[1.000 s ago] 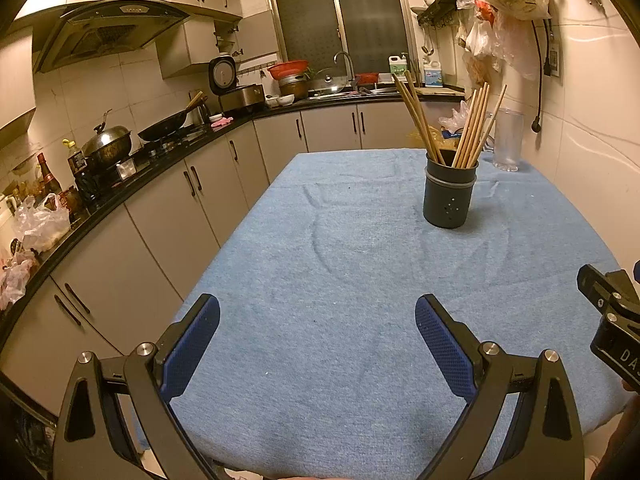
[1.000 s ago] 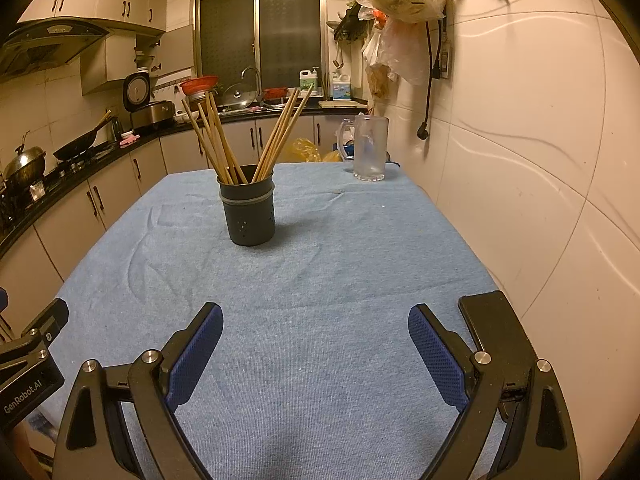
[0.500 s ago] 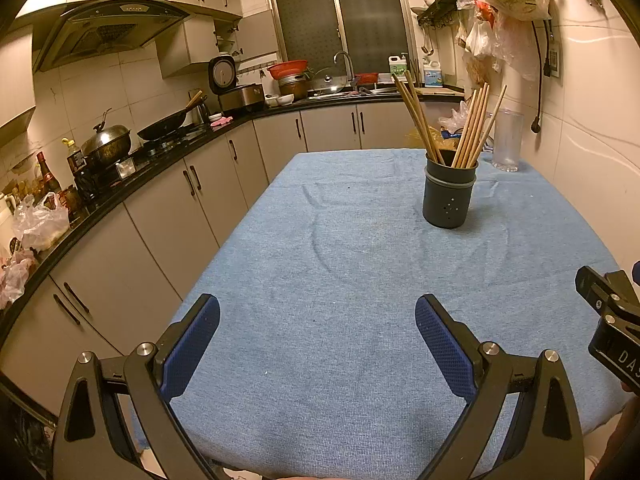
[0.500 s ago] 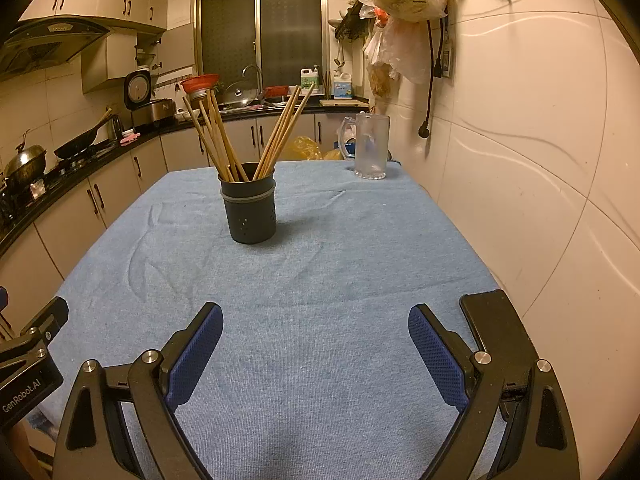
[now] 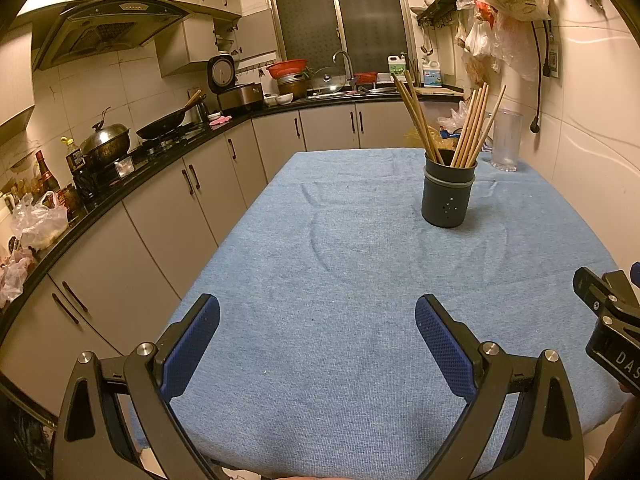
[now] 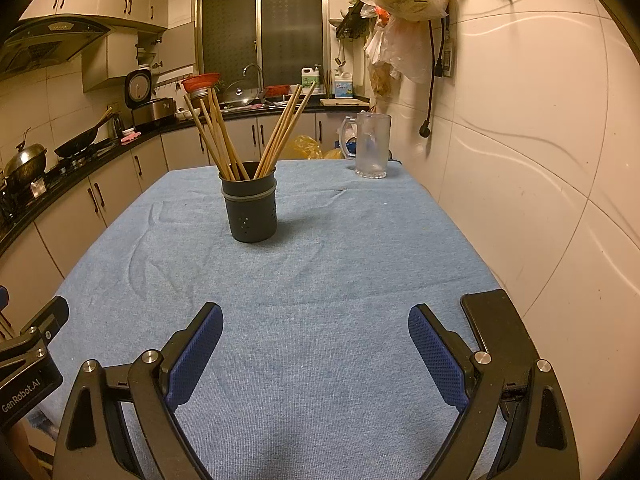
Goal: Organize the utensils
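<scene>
A dark grey utensil holder stands upright on the blue tablecloth, with several wooden chopsticks fanned out of its top. It also shows in the right wrist view, with the chopsticks. My left gripper is open and empty over the near part of the table. My right gripper is open and empty too, well short of the holder.
A clear glass mug stands at the table's far right corner by the tiled wall. A black phone-like slab lies at the right table edge. Kitchen counters with pots run along the left.
</scene>
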Action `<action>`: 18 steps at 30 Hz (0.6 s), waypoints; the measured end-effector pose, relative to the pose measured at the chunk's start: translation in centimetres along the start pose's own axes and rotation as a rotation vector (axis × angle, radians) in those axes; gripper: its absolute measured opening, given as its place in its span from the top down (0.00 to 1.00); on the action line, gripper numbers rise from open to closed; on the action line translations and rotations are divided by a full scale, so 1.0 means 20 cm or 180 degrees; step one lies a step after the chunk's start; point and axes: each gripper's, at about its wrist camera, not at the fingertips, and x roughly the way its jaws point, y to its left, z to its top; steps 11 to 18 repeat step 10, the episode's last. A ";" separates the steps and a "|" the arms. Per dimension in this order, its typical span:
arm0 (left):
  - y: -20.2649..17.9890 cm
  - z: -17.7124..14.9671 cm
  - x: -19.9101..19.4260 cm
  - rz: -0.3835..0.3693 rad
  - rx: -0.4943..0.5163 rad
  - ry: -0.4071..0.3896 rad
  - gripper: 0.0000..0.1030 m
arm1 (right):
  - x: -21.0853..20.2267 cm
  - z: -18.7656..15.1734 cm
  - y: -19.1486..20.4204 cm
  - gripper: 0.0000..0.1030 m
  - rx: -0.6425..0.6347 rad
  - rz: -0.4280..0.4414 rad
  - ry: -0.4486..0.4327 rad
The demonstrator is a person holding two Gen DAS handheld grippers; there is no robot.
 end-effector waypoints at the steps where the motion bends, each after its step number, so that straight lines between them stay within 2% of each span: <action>1: 0.00 0.00 0.00 0.0002 0.0000 0.0001 0.05 | 0.00 0.00 0.00 0.07 0.0000 0.0000 -0.0001; 7: 0.01 0.01 0.00 0.0043 -0.0052 0.0018 0.05 | 0.00 0.00 0.00 0.07 0.0002 0.0006 0.0004; 10: 0.07 0.04 0.09 -0.0022 -0.0180 0.0125 0.05 | 0.06 0.02 -0.04 0.04 0.0087 0.0133 0.0124; 18: 0.07 0.04 0.09 -0.0022 -0.0180 0.0125 0.05 | 0.06 0.02 -0.04 0.04 0.0087 0.0133 0.0124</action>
